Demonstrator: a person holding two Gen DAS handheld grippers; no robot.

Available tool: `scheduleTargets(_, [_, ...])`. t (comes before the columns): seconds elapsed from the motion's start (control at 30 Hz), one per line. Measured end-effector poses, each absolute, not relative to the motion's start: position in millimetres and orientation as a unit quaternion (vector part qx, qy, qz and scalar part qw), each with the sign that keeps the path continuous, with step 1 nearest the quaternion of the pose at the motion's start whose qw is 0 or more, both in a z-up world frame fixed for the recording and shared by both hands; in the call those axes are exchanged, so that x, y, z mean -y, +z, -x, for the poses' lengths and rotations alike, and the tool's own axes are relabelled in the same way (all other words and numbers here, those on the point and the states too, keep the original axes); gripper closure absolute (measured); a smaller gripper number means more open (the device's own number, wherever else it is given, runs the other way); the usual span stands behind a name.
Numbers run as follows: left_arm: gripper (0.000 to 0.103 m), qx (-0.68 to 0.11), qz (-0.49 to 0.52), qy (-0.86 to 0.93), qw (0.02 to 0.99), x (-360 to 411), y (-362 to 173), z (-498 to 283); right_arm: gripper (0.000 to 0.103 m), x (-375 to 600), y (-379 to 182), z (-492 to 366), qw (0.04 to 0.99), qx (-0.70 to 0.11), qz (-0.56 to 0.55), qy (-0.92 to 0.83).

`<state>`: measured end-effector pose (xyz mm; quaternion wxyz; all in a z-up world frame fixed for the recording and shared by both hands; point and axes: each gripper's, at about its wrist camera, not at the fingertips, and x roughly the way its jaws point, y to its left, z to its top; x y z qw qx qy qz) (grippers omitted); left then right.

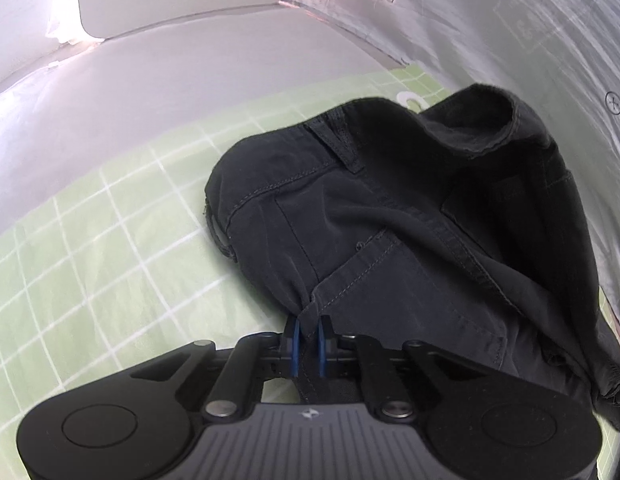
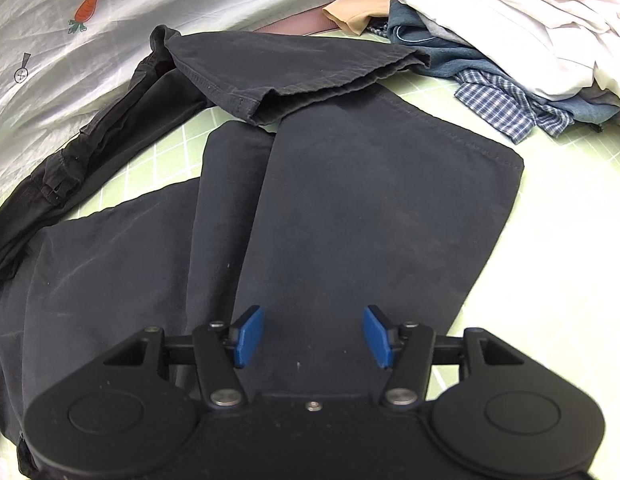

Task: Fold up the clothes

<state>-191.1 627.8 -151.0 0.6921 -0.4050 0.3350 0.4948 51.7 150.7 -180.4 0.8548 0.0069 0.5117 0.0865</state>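
Green grid mat (image 1: 90, 264); white carrot-print sheet (image 2: 110, 12) along its far edge.

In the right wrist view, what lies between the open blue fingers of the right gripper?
Dark trouser fabric: the right gripper hangs open over the flat leg of the dark trousers, and nothing else shows in the gap. Its fingers are not closed on the cloth.

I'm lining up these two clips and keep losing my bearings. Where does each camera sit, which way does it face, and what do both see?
Left wrist: sits on the left gripper, faces forward over the pocket end of the dark trousers; its jaws pinch a fold of cloth.
Right wrist: sits on the right gripper, faces along the trouser legs toward a clothes pile; its jaws stand wide apart.
Shared: the trousers, the green checked mat and the white sheet.
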Motion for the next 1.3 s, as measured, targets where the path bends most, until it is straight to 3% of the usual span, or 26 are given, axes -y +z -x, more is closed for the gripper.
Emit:
scheduleTargets(0.3, [0.093, -0.326, 0.358, 0.526, 0.699, -623.6, -116.9, 246.4, 0.047, -138.8, -173.2, -26.8, 0.857, -0.509, -0.027, 0.082])
scheduleTargets(0.77, [0.092, -0.320, 0.371, 0.619, 0.614, -633.6, -111.0, 388.8, 0.047, -128.0, -183.9, 21.9, 0.849, -0.518, -0.060, 0.079])
scheduleTargets(1.07, [0.079, -0.348, 0.324, 0.560, 0.679, -583.3, -91.8, 330.1, 0.047, -123.3, -179.4, 16.6, 0.853, -0.514, -0.039, 0.084])
scheduleTargets(1.17, [0.069, -0.355, 0.314, 0.512, 0.716, -565.0, -92.5, 298.5, 0.047, -120.2, -181.1, 13.7, 0.853, -0.514, -0.037, 0.086])
scheduleTargets(1.3, [0.069, -0.387, 0.331, 0.441, 0.739, -543.4, -108.4, 250.5, 0.046, -112.9, -185.6, 2.3, 0.854, -0.512, -0.036, 0.087])
